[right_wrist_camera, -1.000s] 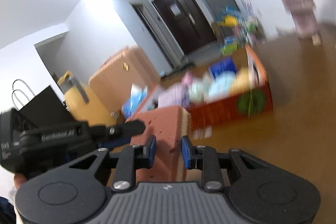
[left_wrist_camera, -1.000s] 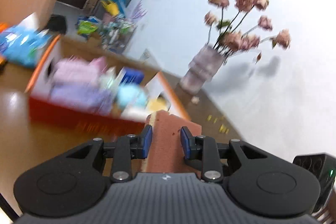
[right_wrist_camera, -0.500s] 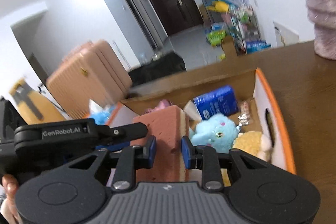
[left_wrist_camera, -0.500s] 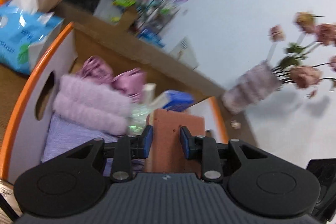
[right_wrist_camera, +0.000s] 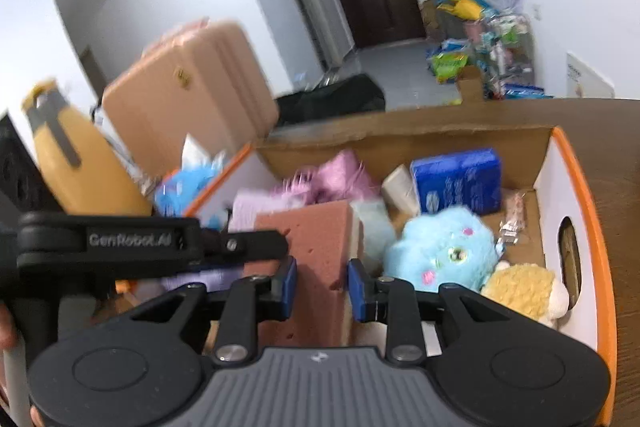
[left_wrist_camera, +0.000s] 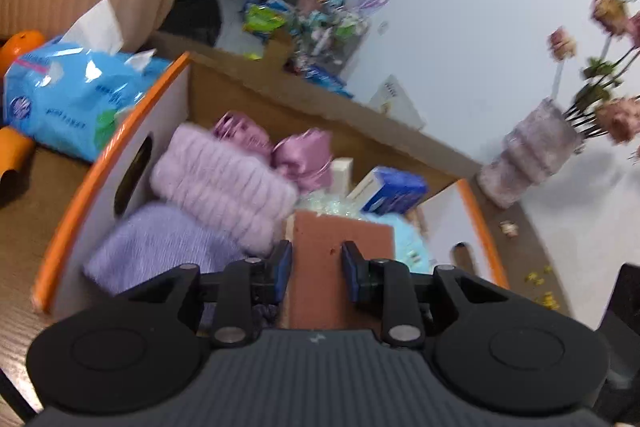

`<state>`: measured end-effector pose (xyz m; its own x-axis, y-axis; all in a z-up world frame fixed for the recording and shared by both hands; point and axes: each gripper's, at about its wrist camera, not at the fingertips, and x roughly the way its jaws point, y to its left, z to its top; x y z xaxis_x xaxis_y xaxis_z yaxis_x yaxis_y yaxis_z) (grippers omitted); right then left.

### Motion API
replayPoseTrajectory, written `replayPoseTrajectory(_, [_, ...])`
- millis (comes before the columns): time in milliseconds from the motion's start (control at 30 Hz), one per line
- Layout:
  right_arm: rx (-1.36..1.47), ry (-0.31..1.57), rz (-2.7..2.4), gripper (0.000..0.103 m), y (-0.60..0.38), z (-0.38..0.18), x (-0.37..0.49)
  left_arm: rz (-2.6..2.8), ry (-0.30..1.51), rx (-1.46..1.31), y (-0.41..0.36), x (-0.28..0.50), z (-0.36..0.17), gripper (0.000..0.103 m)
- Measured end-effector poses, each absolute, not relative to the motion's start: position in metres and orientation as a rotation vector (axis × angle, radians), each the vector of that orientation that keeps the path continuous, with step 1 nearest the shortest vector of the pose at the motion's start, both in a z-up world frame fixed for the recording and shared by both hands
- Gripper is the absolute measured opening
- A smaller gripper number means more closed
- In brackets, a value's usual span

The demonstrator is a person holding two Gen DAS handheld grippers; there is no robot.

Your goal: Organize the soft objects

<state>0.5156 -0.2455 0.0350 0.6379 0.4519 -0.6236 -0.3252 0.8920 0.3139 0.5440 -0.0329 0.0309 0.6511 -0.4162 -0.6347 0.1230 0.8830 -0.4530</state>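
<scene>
Both tools hold one sponge together, because it is long and floppy. From the left wrist view, my left tool [left_wrist_camera: 316, 269] is nearly closed, with its blue pads pressing the sides of the sponge [left_wrist_camera: 340, 247]. I hold the sponge over the cardboard box [left_wrist_camera: 120, 135] so it can go in with the other soft things. The sponge looks reddish brown and flat on top. Beyond it lie a fluffy pink towel [left_wrist_camera: 224, 183] and a purple cloth [left_wrist_camera: 160, 247].

From the right wrist view, my right tool [right_wrist_camera: 322, 285] has its pads on the same sponge [right_wrist_camera: 316, 239], and its jaws are opening a little. The sponge has small holes and a pale layer on one side. A blue plush toy [right_wrist_camera: 444, 251] sits just beside it in the box [right_wrist_camera: 580, 179].
</scene>
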Motion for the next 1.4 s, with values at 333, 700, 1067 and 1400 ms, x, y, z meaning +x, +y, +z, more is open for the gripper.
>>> replayPoseTrajectory(333, [0.088, 0.813, 0.358, 0.027, -0.237, 0.034, 0.517, -0.344, 0.81, -0.323, -0.057, 0.535, 0.01, 0.03])
replayPoseTrajectory(700, [0.039, 0.781, 0.338, 0.031, -0.239, 0.05, 0.504, -0.372, 0.694, -0.21, -0.046, 0.496, 0.044, 0.032])
replayPoseTrajectory(1067, [0.039, 0.477, 0.228, 0.091, -0.275, 0.142, 0.418, -0.236, 0.394, 0.046, -0.017, 0.416, 0.126, 0.079])
replayPoseTrajectory(1400, [-0.027, 0.147, 0.072, 0.103, -0.292, 0.117, 0.328, -0.171, 0.153, 0.067, -0.016, 0.349, 0.118, 0.103])
